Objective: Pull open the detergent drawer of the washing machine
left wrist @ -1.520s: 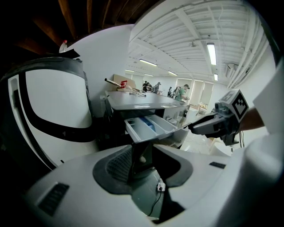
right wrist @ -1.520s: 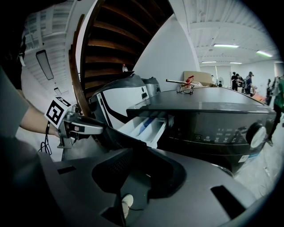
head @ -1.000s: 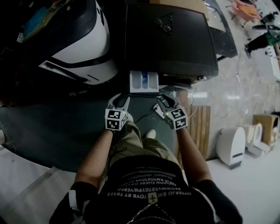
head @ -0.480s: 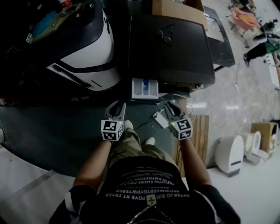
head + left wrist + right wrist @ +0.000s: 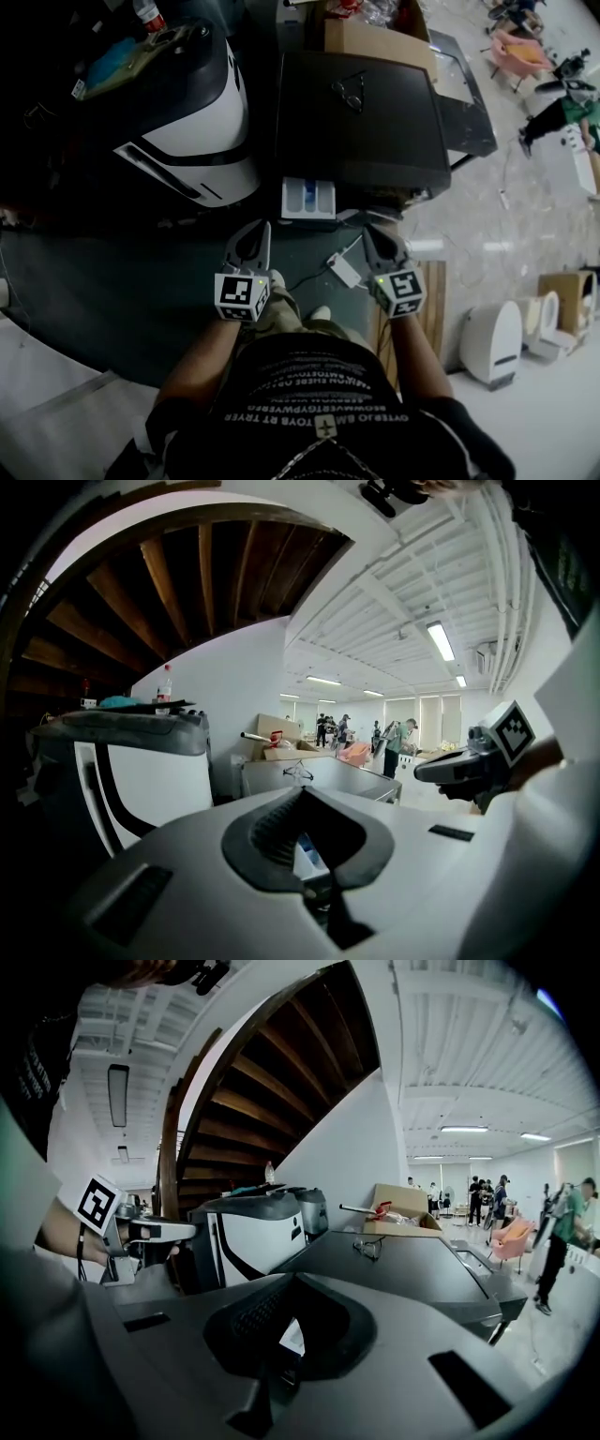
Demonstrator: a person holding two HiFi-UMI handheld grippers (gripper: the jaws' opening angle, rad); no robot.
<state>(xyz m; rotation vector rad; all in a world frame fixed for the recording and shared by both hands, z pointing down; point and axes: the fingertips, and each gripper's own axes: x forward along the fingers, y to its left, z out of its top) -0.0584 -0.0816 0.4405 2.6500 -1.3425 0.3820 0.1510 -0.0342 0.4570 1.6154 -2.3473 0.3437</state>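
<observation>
white rectangular detergent drawer [image 5: 308, 199]: pulled out at front edge of dark grey washing machine [image 5: 361, 112] | left gripper [image 5: 255, 232]: jaws just closed, nothing held | right gripper [image 5: 377, 234]: jaws just closed, nothing held

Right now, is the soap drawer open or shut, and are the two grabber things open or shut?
detergent drawer: open, pulled out from the front of the washing machine.
left gripper: shut; its fingers have just been closing, with nothing between them.
right gripper: shut; its fingers have just been closing, with nothing between them.
</observation>
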